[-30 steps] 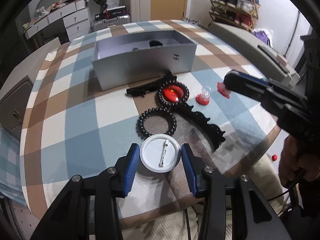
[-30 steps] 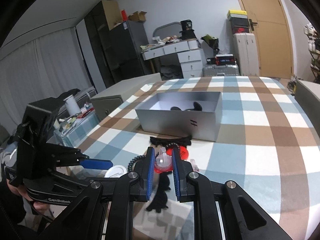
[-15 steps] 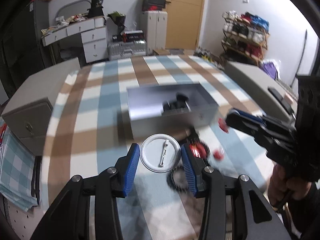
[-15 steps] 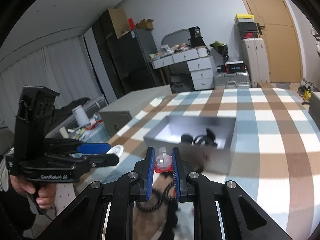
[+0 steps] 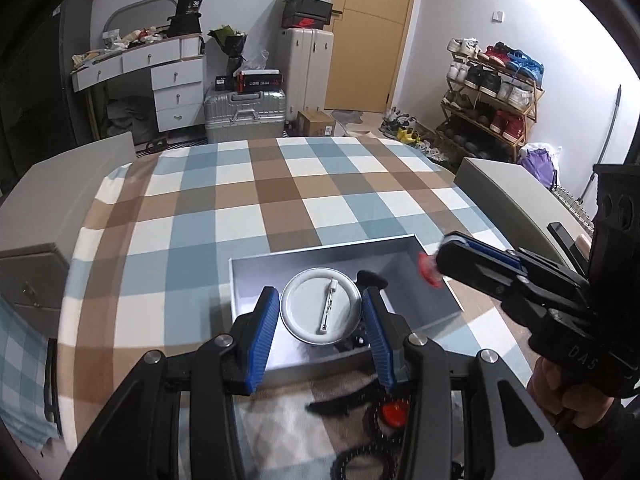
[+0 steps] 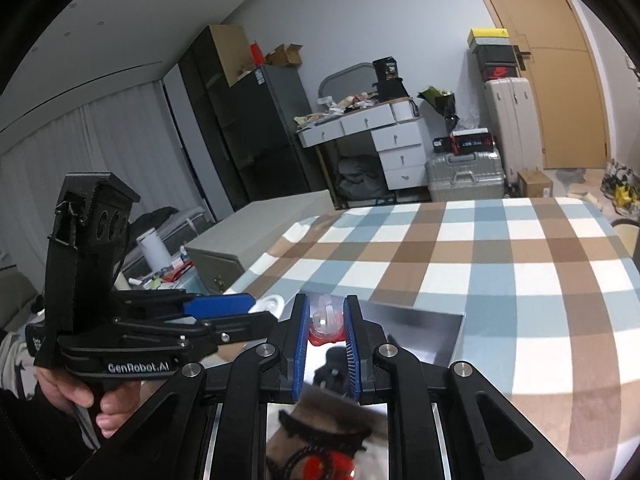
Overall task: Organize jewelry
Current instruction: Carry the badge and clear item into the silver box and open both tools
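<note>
Blue, brown and white checked cloth covered the table. Nearest, black lace pieces were left on it. A round white pin-back badge was clamped by the left gripper above the open grey rectangular box. A small red and clear earring was pinched by the nearly closed right gripper at the box's rim. Both should be lowered inside before release, so nothing bounces out.

A checked cloth cover looks soft and matt; the grey box smooth cardboard; the round badge glossy metal
</note>
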Demonstrator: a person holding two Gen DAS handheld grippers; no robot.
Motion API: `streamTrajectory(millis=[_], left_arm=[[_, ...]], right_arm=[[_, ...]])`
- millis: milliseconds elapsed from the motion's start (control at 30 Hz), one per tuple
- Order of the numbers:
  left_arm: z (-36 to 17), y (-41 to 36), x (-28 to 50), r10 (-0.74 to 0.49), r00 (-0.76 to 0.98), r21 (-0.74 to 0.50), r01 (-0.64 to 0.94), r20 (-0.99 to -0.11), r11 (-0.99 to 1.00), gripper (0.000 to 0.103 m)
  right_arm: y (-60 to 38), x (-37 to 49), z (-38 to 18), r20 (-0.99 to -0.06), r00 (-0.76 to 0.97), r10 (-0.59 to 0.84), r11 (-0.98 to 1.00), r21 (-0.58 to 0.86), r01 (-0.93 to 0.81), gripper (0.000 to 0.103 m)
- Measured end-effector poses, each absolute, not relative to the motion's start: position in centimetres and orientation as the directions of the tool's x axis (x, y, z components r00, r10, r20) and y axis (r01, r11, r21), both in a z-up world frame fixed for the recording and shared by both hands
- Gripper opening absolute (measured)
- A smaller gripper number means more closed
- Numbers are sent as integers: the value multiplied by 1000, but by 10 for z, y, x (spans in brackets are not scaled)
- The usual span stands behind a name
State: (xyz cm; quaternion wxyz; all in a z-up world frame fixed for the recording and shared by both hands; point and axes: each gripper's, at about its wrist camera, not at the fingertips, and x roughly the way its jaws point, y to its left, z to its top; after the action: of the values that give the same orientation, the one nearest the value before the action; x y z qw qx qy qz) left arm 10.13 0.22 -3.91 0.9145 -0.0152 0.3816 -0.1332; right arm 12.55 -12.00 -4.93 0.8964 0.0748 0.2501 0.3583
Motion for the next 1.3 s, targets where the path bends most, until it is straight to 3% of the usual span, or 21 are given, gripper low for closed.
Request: streamTrajectory(millis=[467,967,1033,1133,1300], left_arm=[[-57,0,132,-291,619,-187,228,-730,956,37],[-63,1,142,-339,589,-242,239,-734,940,38],[-63,1,143,-342,581,-245,240,-738,939,42],[-63,3,141,-337,583,-246,231,-739,941,55],[-57,8,133,-326,598,-249,210,-732,945,56]], right_arm=[[-105,172,-74,-478,566,672,732,314,-604,17],[-106,179,-80,-480,584,655,748,303,-590,19],[-109,177,-77,-473,588,656,748,303,-591,19],[-114,169,-72,-461,605,649,755,297,-584,28],[-122,160,-65,-451,628,634,770,298,-564,36]])
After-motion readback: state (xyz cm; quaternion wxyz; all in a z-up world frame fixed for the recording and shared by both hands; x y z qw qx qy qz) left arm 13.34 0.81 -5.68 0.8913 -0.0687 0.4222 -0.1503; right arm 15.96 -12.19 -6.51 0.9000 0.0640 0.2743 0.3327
